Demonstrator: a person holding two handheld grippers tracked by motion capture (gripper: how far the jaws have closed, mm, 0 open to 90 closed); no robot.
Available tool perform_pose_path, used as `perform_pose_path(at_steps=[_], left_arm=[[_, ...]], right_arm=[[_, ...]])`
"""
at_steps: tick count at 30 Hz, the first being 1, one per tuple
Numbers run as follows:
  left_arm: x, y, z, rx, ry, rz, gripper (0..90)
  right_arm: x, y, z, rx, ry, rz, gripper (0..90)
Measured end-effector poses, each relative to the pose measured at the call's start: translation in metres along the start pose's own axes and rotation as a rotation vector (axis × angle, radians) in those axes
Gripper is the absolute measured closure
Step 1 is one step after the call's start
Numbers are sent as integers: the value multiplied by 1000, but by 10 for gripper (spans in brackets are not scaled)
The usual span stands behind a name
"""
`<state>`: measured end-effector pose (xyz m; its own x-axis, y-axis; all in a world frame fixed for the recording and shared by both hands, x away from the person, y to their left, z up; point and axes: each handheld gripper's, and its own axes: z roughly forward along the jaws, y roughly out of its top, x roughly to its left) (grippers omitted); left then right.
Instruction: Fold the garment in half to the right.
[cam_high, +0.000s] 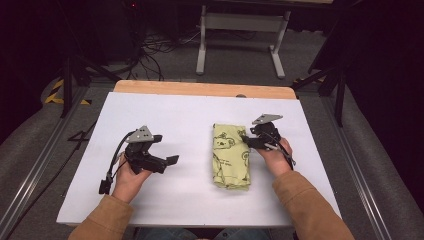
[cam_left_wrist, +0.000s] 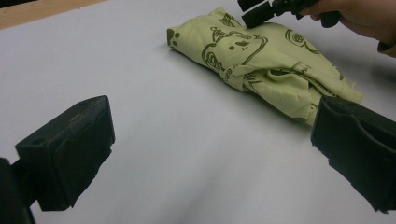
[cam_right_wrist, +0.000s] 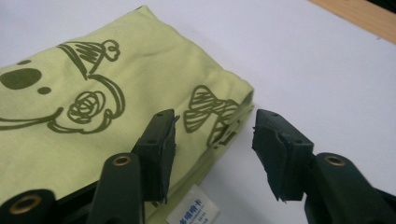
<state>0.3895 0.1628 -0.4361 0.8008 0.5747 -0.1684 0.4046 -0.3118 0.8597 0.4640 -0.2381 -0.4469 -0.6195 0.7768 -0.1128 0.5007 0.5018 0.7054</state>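
A folded yellow-green cloth (cam_high: 230, 155) with dark cartoon prints lies right of the table's middle; it also appears in the left gripper view (cam_left_wrist: 261, 60). My right gripper (cam_high: 245, 139) hovers at the cloth's right edge near its far end. In the right gripper view its jaws (cam_right_wrist: 217, 140) stand apart above the folded edge of the cloth (cam_right_wrist: 70, 116), with nothing pressed between them. A white label (cam_right_wrist: 194, 212) sticks out of the fold. My left gripper (cam_high: 170, 160) rests to the left of the cloth with its jaws wide apart (cam_left_wrist: 212, 154) and empty.
The white table top (cam_high: 175, 115) has a wooden strip (cam_high: 200, 89) along its far edge. A grey metal stand (cam_high: 240, 30) and loose cables sit on the floor beyond it. Bare surface lies between the left gripper and the cloth.
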Motion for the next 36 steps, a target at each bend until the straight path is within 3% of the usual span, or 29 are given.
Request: perform_pose_path(at_steps=[8, 11, 19, 26, 36], left_arm=[[-1, 0, -3, -6, -1, 5, 5], [-2, -1, -5, -7, 4, 9, 5], [-5, -5, -17, -44, 11, 20, 5], [-9, -15, -29, -74, 29, 26, 4], [-17, -37, -41, -130, 14, 70, 4]], right_arm=[[-2, 0, -26, -73, -11, 4, 353], [1, 0, -37, -103, -27, -20, 263], [8, -8, -68, -199, 28, -60, 87], [15, -26, -96, -277, 78, -105, 27], [21, -52, -117, -381, 143, -102, 6]])
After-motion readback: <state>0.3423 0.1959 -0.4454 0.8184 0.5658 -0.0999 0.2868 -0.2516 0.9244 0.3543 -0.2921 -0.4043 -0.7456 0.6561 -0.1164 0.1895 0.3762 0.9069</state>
